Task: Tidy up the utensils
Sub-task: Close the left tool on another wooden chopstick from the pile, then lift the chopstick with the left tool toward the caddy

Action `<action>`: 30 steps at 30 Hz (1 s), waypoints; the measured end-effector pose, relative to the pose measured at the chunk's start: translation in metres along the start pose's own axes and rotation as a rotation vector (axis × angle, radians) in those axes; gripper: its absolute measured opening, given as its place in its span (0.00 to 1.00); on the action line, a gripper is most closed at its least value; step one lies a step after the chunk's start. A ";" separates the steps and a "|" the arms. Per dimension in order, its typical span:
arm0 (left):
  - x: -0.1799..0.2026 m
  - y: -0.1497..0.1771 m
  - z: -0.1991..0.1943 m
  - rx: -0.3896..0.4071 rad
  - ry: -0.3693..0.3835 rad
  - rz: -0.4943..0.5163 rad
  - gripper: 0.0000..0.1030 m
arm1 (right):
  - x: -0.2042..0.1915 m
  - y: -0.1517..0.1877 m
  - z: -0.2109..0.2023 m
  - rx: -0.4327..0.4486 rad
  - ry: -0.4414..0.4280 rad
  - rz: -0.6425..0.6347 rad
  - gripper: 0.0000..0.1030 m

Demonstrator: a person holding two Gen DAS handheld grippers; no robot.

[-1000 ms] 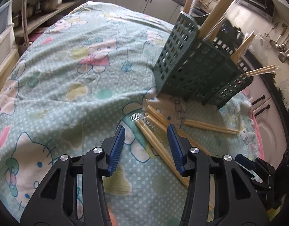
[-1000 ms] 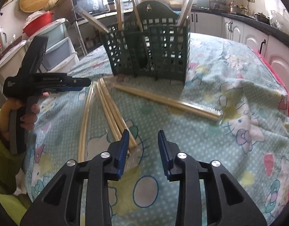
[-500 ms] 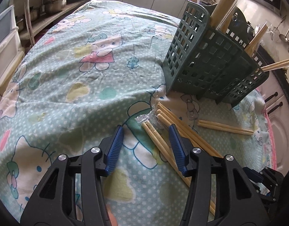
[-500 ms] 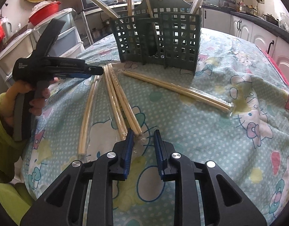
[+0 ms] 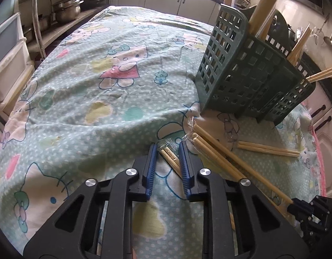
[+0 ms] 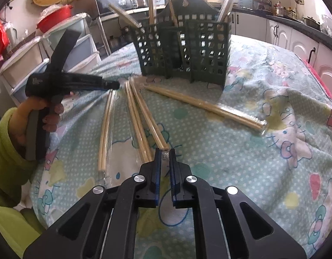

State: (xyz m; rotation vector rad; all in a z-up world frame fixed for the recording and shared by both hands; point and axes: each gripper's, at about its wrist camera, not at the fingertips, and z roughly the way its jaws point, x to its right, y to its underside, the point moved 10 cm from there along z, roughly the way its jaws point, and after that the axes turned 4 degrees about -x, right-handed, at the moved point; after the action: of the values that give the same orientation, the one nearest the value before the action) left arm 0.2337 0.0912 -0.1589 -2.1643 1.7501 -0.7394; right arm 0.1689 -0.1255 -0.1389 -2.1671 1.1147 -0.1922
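Observation:
Several wrapped pairs of wooden chopsticks lie on the Hello Kitty cloth in front of a dark green lattice utensil holder (image 5: 250,79) (image 6: 183,47) that holds more chopsticks upright. My left gripper (image 5: 167,149) has narrowed around the end of the leftmost pair (image 5: 170,155) (image 6: 105,129), with a gap still showing beside it. My right gripper (image 6: 165,154) is almost shut, pinching the clear wrapper end of a middle pair (image 6: 148,120) (image 5: 230,161). Another pair (image 6: 205,105) (image 5: 267,149) lies apart to the right.
The cloth-covered table (image 5: 90,90) drops off at the left and near edges. White and blue storage drawers (image 6: 29,60) stand left of the table. Kitchen cabinets (image 6: 295,41) line the right side. Pots (image 5: 66,10) sit on a shelf at the far left.
Both grippers moved forward onto chopstick ends and closed in. The left jaws narrowed from wide open around the leftmost pair. The right jaws closed on a middle pair's wrapper end.

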 end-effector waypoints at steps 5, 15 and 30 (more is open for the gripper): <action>0.000 -0.003 -0.012 0.027 0.057 -0.037 0.06 | 0.002 -0.016 -0.022 0.072 -0.014 0.018 0.07; 0.017 -0.024 -0.063 0.141 0.136 -0.034 0.04 | -0.006 -0.058 -0.058 0.201 -0.030 -0.013 0.06; 0.049 -0.063 -0.129 0.287 0.215 0.026 0.03 | -0.039 -0.142 -0.110 0.386 -0.031 -0.161 0.05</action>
State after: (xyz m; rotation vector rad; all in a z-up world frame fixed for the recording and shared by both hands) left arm 0.2239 0.0740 -0.0092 -1.9270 1.6453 -1.1754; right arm 0.1936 -0.0947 0.0405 -1.9028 0.8075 -0.4100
